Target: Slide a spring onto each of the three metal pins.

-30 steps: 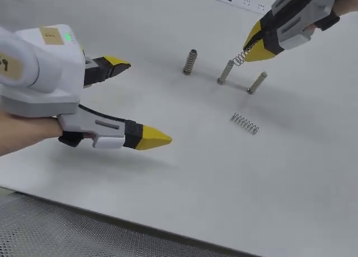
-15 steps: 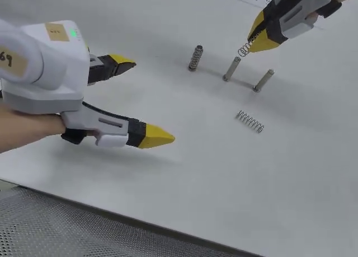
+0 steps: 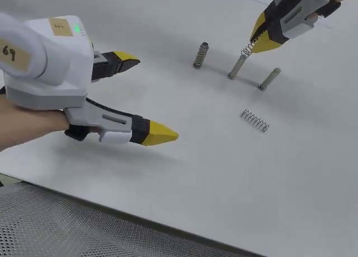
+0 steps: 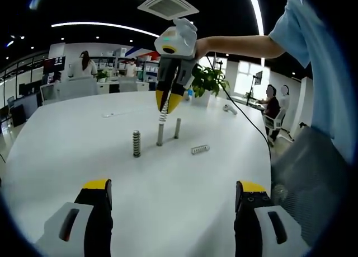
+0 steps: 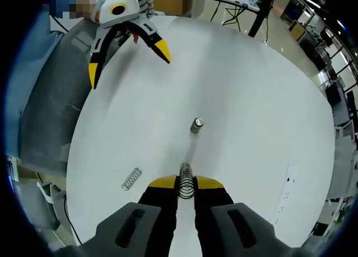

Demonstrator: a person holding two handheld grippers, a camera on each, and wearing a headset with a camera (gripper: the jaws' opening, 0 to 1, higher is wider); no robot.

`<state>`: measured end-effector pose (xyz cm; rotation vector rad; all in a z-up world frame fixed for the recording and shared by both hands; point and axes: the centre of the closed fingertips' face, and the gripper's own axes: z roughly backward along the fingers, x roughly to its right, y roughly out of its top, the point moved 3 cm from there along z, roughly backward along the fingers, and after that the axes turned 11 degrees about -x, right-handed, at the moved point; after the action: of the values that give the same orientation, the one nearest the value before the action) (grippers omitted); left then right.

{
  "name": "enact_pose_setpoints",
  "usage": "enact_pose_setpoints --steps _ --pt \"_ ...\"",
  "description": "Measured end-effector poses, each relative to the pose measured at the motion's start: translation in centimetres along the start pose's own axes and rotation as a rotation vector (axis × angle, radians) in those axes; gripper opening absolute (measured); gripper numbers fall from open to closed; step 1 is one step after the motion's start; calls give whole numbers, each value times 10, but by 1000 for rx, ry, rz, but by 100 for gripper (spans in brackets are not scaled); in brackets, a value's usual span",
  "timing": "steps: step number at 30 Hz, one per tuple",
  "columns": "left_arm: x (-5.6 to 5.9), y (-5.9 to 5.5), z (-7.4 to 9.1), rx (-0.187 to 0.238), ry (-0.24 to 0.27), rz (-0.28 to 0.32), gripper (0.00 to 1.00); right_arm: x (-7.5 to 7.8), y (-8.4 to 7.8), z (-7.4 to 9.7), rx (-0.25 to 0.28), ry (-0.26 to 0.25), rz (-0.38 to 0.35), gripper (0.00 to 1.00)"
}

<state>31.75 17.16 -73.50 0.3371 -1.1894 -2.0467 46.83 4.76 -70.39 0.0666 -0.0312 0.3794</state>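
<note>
- The first spring [image 3: 199, 57] is already on the left pin [image 3: 205, 45], far across the white table [image 3: 224, 178]. That pin is done.
- The right gripper [image 3: 262, 42] is pinched tight on the second spring [image 3: 248, 48]. It holds this spring up over the middle pin [image 3: 237, 68]. The low end of the spring looks like it just meets the top of the pin.
- The right pin [image 3: 269, 79] is bare.
- The last spring [image 3: 255, 120] lies flat on the table, near the right pin and a bit closer to us.
- The left gripper [image 3: 144, 97] is wide open and holds nothing. It hovers at the near left, well apart from the pins.
- So I think one pin is done, one is under way, and one is left to do.
</note>
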Motion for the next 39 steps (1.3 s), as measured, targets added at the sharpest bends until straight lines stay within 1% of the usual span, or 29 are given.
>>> enact_pose_setpoints --steps 6,8,16,24,27,35,37,39 --pt "0 -1 -1 -3 -1 4 88 0 0 -2 -4 7 4 8" --pt "0 -1 -1 -3 -2 5 88 0 -2 -5 -19 7 10 8" --pt "-1 -2 -1 -7 -3 10 87 0 -2 -10 -25 11 15 8" --pt "-2 -3 -1 -7 0 14 86 0 -2 -20 -38 23 21 8" --pt "-2 -3 -1 -7 1 16 86 2 0 -19 -36 21 21 8" --pt "-3 -2 -1 -1 2 18 86 2 2 -20 -61 34 33 8" --pt "-2 -2 0 -3 1 18 86 2 3 -20 -65 25 41 8" --pt "-2 -3 0 -4 0 19 86 0 3 -20 -74 30 46 8"
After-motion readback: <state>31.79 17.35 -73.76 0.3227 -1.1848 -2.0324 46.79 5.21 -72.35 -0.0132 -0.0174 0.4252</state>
